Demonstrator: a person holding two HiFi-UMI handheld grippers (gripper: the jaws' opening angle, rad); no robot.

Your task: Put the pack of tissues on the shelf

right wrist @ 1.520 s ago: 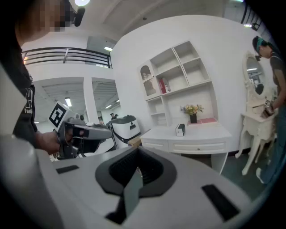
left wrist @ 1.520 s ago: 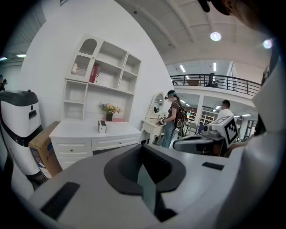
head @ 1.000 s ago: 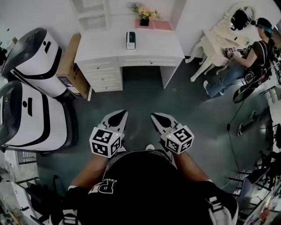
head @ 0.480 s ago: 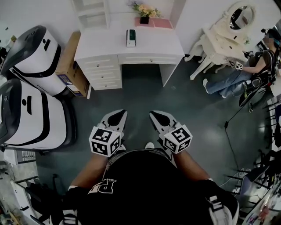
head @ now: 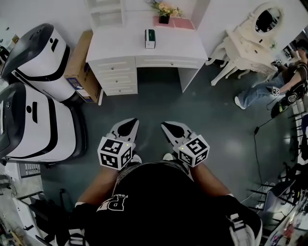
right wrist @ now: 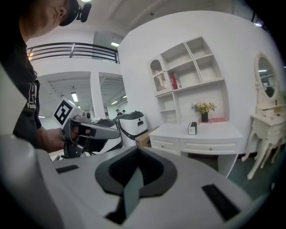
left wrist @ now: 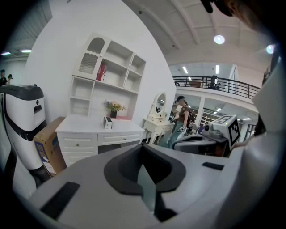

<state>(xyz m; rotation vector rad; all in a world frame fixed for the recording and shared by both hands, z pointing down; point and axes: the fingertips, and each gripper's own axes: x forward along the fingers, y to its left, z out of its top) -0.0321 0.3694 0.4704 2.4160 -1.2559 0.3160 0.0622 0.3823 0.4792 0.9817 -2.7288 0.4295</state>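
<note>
The pack of tissues [head: 150, 38] is a small dark-and-white box standing upright on the white desk [head: 120, 50], well ahead of me. It also shows in the left gripper view as the tissue pack [left wrist: 107, 123] and in the right gripper view as the tissue pack [right wrist: 192, 128]. The white shelf [left wrist: 111, 74] rises from the desk's back left, with a red book in one compartment. My left gripper [head: 126, 127] and right gripper [head: 172, 129] hover side by side over the dark floor, far short of the desk. Both are shut with nothing in them.
Two large white-and-black machines [head: 33, 96] stand at the left, with a cardboard box [head: 79, 72] between them and the desk. A vase of flowers [head: 165, 10] and a pink book [head: 180, 24] sit at the desk's back. A white dressing table [head: 248, 45] and a seated person [head: 272, 89] are at the right.
The head view has shifted, so the desk and tissue pack now sit a little further right. The seated person at the right has moved. Both grippers stay shut, side by side.
</note>
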